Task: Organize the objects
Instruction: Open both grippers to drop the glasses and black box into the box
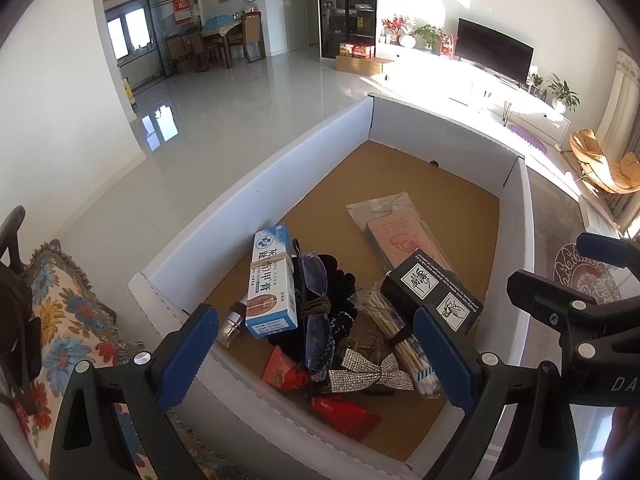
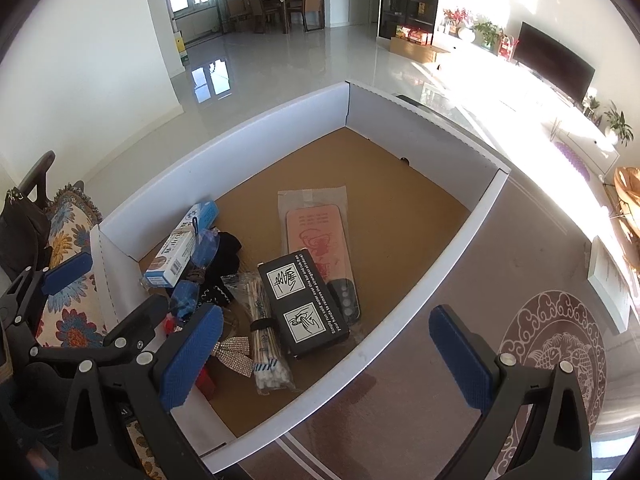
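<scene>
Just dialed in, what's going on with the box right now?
A person holds a gripper in each hand above a white cardboard box. Both the left gripper and the right gripper are open and empty. Small items sit piled in the box's near-left corner: a blue-and-white carton, a black box lying partly on a pink packet, a bundle of cotton swabs, and a rhinestone bow. Nothing is being gripped at this moment.

This is a home's living room: a television [image 1: 495,50] on a low white cabinet [image 1: 532,114] at upper right, a dining table [image 1: 224,34] with chairs at upper left, houseplants [image 1: 564,92], a glossy tiled floor [image 1: 240,92].
</scene>
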`<action>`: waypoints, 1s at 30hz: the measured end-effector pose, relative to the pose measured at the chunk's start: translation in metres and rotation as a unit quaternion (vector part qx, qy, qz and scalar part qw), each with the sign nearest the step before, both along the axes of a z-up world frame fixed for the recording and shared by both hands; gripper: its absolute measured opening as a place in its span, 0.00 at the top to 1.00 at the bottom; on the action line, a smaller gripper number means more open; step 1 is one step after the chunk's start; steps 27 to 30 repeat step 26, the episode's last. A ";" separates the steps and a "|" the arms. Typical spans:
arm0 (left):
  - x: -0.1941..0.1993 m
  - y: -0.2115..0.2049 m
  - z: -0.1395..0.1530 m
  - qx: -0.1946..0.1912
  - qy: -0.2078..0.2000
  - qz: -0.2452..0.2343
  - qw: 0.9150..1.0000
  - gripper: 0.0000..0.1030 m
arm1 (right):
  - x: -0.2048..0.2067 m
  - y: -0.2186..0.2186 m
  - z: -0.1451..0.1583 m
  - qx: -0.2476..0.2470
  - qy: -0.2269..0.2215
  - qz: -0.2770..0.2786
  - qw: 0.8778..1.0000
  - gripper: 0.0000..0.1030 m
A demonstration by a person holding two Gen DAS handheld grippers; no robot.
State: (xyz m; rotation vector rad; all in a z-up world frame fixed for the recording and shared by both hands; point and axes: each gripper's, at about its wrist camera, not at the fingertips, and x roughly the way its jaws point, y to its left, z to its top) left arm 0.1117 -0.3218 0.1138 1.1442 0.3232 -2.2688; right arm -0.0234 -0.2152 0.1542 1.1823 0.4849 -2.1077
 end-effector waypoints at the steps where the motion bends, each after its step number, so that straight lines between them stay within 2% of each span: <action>1: 0.000 0.000 0.000 -0.001 0.001 0.002 1.000 0.03 | 0.000 0.000 0.000 0.000 0.000 0.000 1.000 0.00; 30: 0.007 0.001 0.003 -0.029 0.022 0.027 0.999 0.03 | -0.011 0.004 -0.004 -0.012 -0.007 -0.013 1.000 0.00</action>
